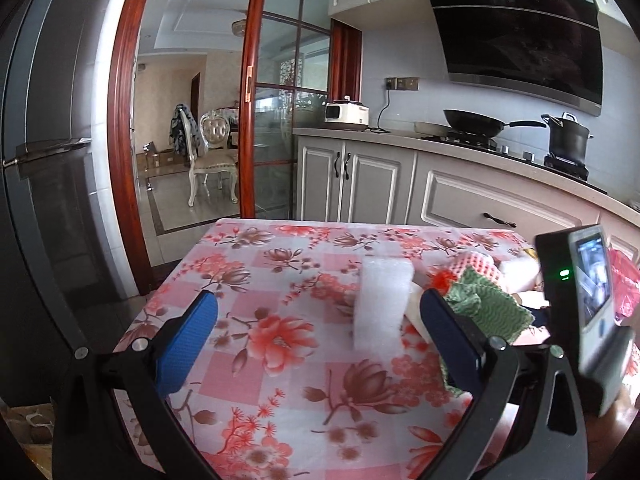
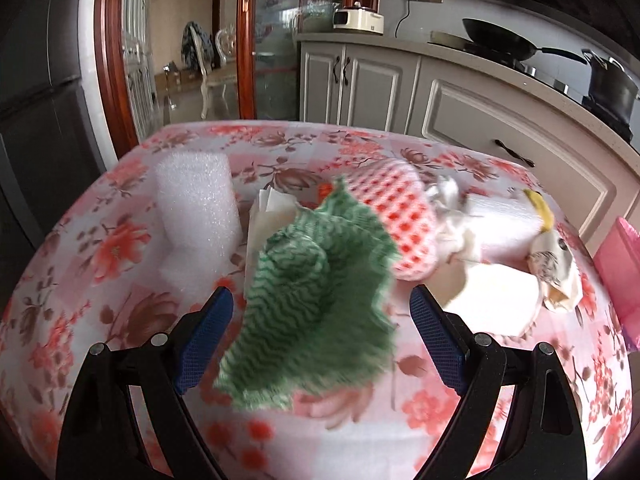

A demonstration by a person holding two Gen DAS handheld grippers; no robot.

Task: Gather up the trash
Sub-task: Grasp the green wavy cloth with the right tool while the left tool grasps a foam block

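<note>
Right wrist view: right gripper (image 2: pixel 320 340) jaws spread wide, nothing pinched. Green rag (image 2: pixel 320 304) lies crumpled on the floral tablecloth (image 2: pixel 100 280) directly ahead, its near edge falling between the two blue pads, not touching either as far as I can tell; rag is motion-blurred. Its long axis runs roughly away from the camera, along the fingers, so a straight closing should catch it. Behind it: pink checked cloth (image 2: pixel 400 216), white foam block (image 2: pixel 196 200) to the left, crumpled paper and wrappers (image 2: pixel 556 276) to the right, pink bag (image 2: pixel 620 276) at the far right edge.

Left wrist view: left gripper (image 1: pixel 316 332) also spread, empty, aimed at the foam block (image 1: pixel 380 304), which stands upright just ahead and slightly right of centre. Green rag (image 1: pixel 484 304) sits beyond the right finger, outside the jaws.

Judgement: right hand is clearly nearer the rag; left is better placed for the foam. Trash pile all on the table, nothing collected by either gripper yet.
</note>
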